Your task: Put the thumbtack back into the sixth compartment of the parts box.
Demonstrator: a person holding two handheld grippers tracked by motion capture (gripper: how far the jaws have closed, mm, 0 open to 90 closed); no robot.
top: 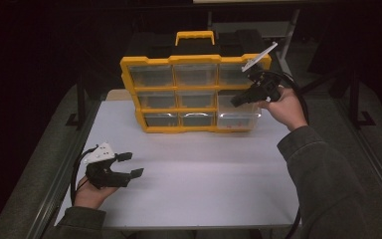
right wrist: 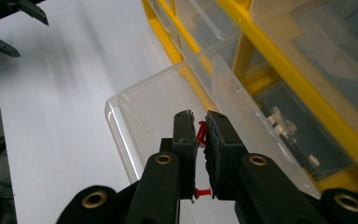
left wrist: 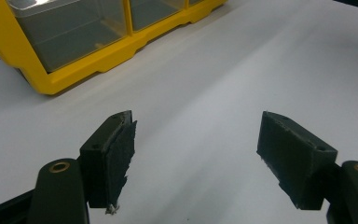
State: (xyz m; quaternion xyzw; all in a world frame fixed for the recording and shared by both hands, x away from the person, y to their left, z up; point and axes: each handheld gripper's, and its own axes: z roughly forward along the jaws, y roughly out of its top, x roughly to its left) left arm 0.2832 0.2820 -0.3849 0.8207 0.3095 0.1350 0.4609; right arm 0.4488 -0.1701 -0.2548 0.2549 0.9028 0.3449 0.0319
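Step in hand, judged from the frames: transfer of a small red pin (right wrist: 202,133) between the pulled-out clear drawer (right wrist: 135,116) and the yellow drawer cabinet (top: 129,74). Whether being lifted out or lowered in, not determinable.

Right gripper (right wrist: 199,140): jaws nearly together, clamped on the red pin, with red showing in the narrow gap between the pads and again lower down. Held above the open clear drawer at the cabinet's lower right corner; more red pieces (top: 238,122) lying in that drawer in the high view. Right hand (top: 284,107) raised in front of the cabinet's right column, gripper pointing left and down toward the drawer, cable looping behind the wrist.

Left gripper (top: 129,167): jaws wide apart, nothing between them. Resting low over the white surface (top: 204,169) near its front left edge, well apart from the cabinet, jaws pointing right. Left hand (top: 92,194) beneath the gripper body, forearm entering from the bottom edge.

Next move, as a judgement: steady vertical travel over the drawer, jaws kept pressed until the pin is clear of the drawer walls or set down inside. Risk: pin slipping, given its small size against the pads.
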